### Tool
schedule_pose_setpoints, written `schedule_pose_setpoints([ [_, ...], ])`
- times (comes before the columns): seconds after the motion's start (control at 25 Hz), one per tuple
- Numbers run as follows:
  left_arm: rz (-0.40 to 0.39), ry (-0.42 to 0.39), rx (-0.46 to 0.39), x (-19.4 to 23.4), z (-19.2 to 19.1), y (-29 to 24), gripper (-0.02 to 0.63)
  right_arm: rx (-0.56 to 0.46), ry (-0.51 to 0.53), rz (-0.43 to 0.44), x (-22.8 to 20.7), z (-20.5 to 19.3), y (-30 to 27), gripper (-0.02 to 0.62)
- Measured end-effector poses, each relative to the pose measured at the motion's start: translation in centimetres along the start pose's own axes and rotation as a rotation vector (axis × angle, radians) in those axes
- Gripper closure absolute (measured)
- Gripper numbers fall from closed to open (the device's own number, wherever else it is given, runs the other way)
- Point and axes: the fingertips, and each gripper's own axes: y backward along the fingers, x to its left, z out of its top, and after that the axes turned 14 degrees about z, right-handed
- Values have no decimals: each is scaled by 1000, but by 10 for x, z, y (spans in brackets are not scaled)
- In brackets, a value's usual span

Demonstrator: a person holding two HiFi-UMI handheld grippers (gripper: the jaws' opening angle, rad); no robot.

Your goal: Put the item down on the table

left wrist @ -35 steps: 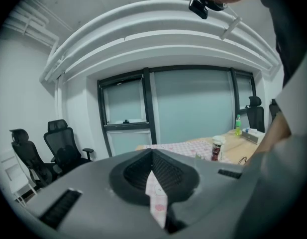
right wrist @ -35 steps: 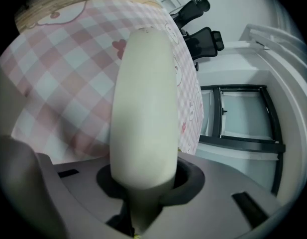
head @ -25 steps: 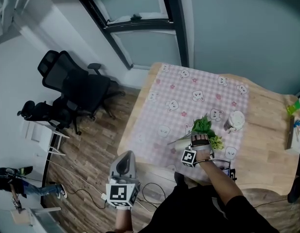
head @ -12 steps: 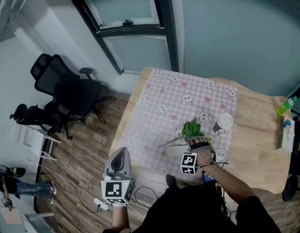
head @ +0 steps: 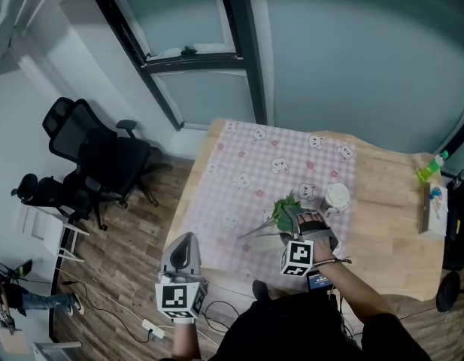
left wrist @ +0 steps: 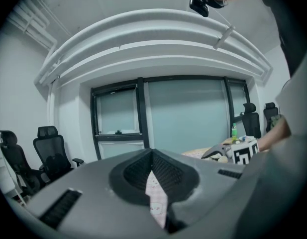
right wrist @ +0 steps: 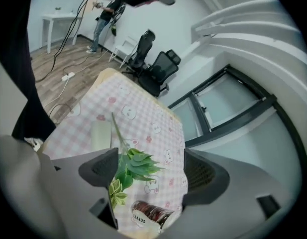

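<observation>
A green leafy sprig (head: 286, 206) lies on the pink checked cloth (head: 247, 177), its thin stem pointing to the table's front left. My right gripper (head: 302, 213) hovers just behind it, open. In the right gripper view the sprig (right wrist: 133, 164) shows on the cloth below and between the wide jaws of that gripper (right wrist: 151, 171), touching neither pad. A paper coffee cup (head: 337, 196) stands right of the sprig, and shows as the cup (right wrist: 148, 214) low in the right gripper view. My left gripper (head: 185, 248) hangs off the table's front left, shut and holding nothing (left wrist: 153, 156).
The wooden table (head: 389, 228) carries a green bottle (head: 429, 168) and a flat box (head: 429, 205) at its right edge. A pale oblong thing (right wrist: 101, 135) lies beside the stem. Black office chairs (head: 104, 153) stand on the wood floor at left, by a dark-framed window.
The head view has shifted, so the table sits lower and further right. My right gripper stays by the sprig, which now lies free on the cloth. The left gripper has barely moved.
</observation>
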Motion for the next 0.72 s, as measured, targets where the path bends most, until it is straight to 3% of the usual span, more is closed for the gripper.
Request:
schedule_pose_setpoints([
  [0.08,-7,10,-6,-7,6,-2,606,-122,-97,-62,-21,9,32,190],
  [0.16,-15,21,-23,-12,14,-4,606,-275,-214,-150,-44,18,73,415],
  [0.2,-17,26,-36,-13,18,-5,606,-348,-277,-184,-54,21,92,443],
  [0.28,-7,39,-49,-14,27,-7,606,-512,-434,-229,-73,22,130,558],
  [0.36,-13,43,-61,-19,34,-8,606,-674,-600,-253,-87,17,165,565],
  [0.48,-41,39,-101,-27,47,-7,606,-815,-757,-304,-100,2,209,575],
  [0.6,-44,24,-118,-35,56,-6,606,-886,-898,-353,-103,-23,240,575],
  [0.72,-49,52,-110,-41,59,-2,606,-868,-976,-420,-99,-46,258,575],
])
